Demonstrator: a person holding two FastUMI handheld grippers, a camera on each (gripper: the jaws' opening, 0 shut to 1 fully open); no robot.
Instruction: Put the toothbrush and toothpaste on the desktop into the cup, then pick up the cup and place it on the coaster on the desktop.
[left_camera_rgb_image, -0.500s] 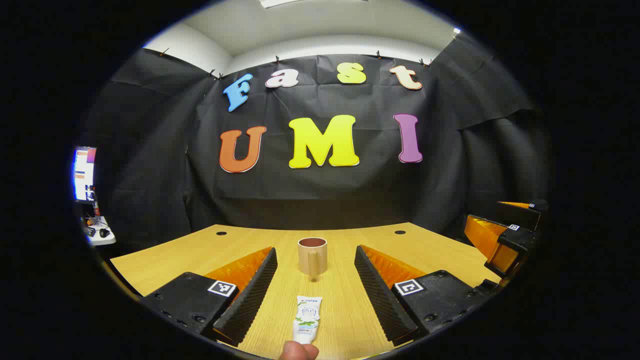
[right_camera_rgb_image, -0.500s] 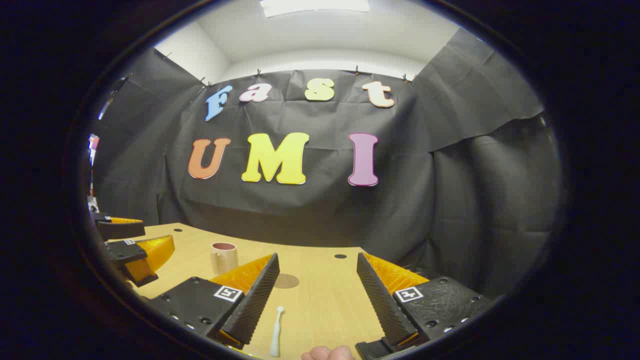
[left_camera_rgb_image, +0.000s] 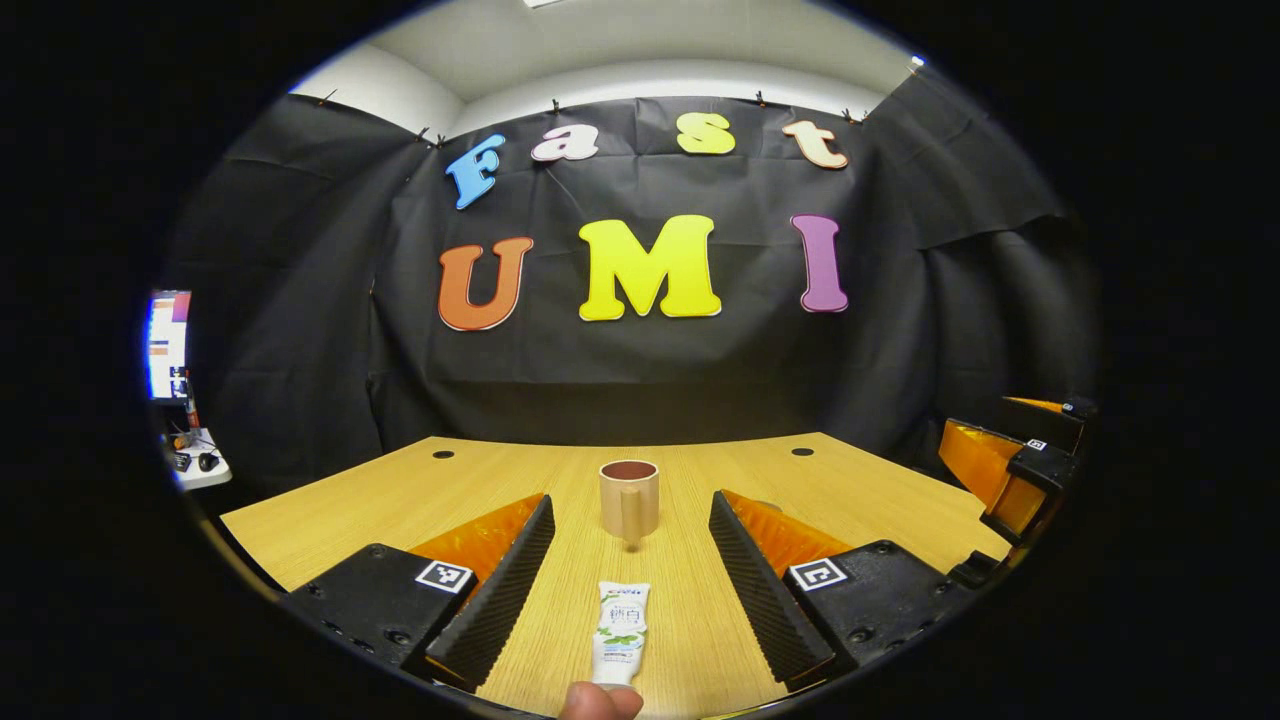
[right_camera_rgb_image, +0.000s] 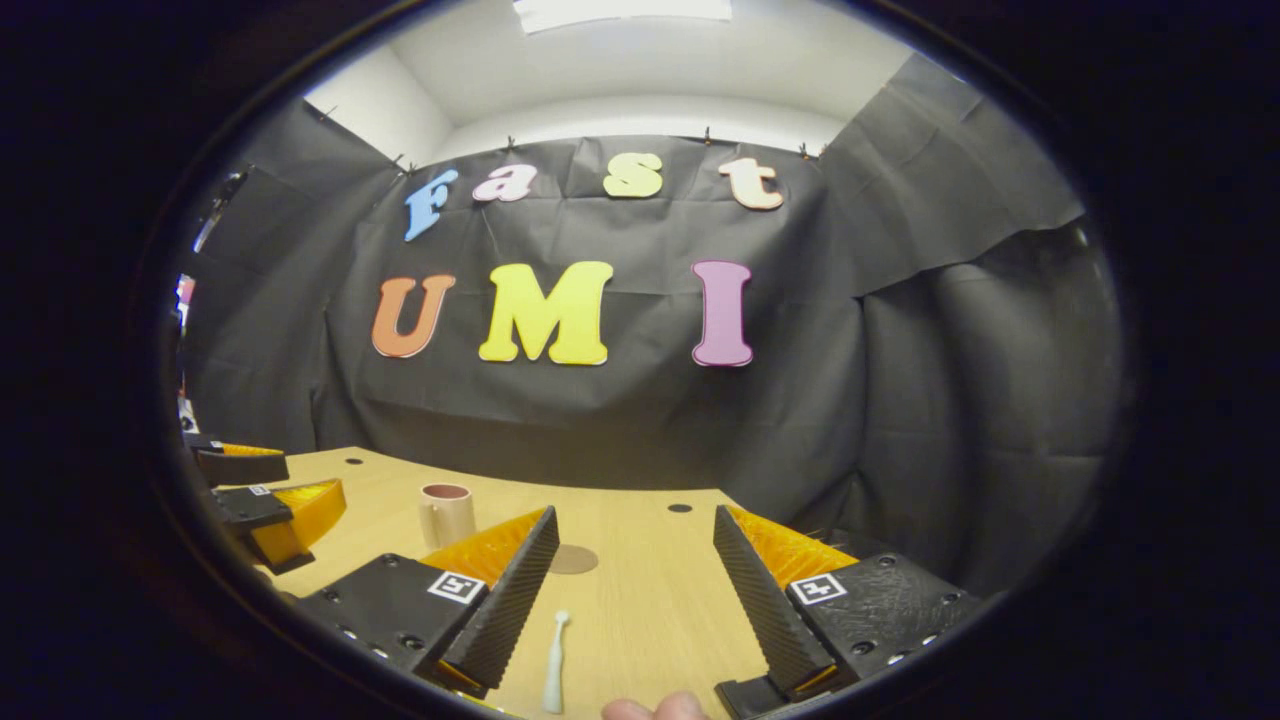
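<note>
Between the wide-spread left gripper fingers lies the toothpaste, long axis pointing at the cup; right gripper equally wide beside the toothbrush.

You see a light wood-grain desktop with a beige cup, dark reddish-brown inside, standing on it. Nearer you than the cup lies the white toothpaste tube printed with green. Right of the cup, you have a flat brown coaster and an off-white toothbrush.
</note>
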